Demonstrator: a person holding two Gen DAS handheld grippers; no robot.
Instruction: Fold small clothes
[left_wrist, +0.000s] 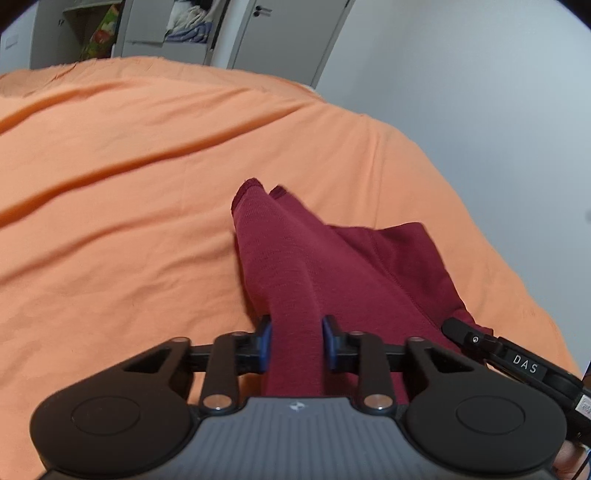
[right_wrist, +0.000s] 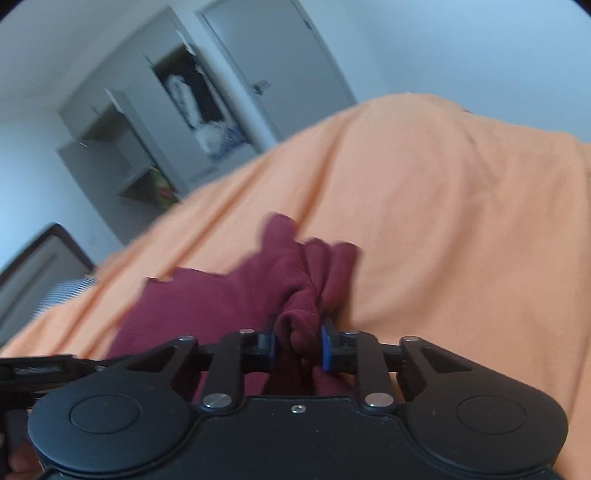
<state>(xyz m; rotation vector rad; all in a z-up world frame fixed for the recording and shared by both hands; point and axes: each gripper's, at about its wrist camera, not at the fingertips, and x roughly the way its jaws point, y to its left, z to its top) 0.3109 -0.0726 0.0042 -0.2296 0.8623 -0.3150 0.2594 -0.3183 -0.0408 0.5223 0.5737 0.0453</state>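
An orange bedsheet (left_wrist: 129, 155) fills most of both views, creased in long soft ridges that run across the left half of the left wrist frame. Behind it, along the top edge of that frame, stands a grey wardrobe (left_wrist: 147, 29) with open doors and folded laundry on its shelves; the same wardrobe sits tilted in the upper left of the right wrist frame, beside a closed grey door (right_wrist: 280, 62).

The dark red knit garment (left_wrist: 332, 266) lies on the sheet at lower centre of both views. Its fabric is finely ribbed, with a stitched seam showing on the flatter panel toward the right of the left wrist frame. One long fold rises as a narrow tube toward the frame's middle, ending in a rounded hem.

The left gripper (left_wrist: 296, 345) is clamped on that tube, blue pads (left_wrist: 265, 345) pressing it from both sides. The right gripper (right_wrist: 298, 345) is closed on a bunched, crumpled wad of the same cloth, which fans out above its pads (right_wrist: 325, 345). The right wrist view is blurred.
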